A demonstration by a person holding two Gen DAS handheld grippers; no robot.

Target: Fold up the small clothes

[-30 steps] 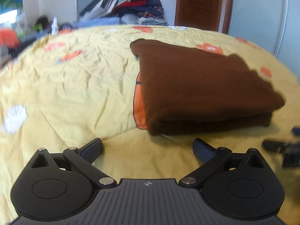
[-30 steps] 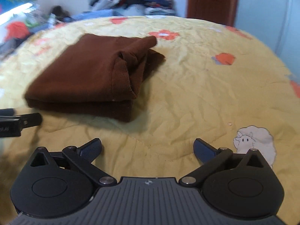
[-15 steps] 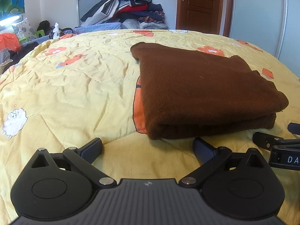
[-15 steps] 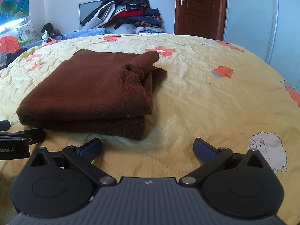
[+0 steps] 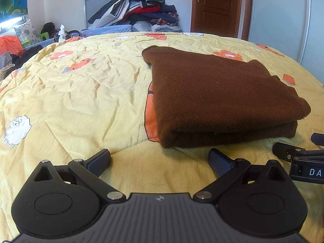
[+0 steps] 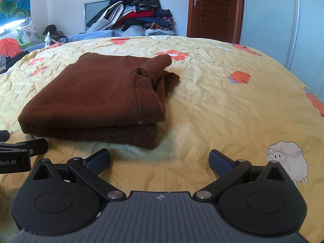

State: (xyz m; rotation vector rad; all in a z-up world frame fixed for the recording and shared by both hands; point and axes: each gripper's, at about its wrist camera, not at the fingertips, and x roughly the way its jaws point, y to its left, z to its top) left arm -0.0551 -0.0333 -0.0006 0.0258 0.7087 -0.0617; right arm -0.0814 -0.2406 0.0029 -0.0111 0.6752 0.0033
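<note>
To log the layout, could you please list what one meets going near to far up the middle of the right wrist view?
Right tongs → folded brown sweater → yellow bedspread → heap of clothes.

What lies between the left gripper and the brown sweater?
Only bare yellow quilt, in the left wrist view, separates the left gripper from the brown sweater.
</note>
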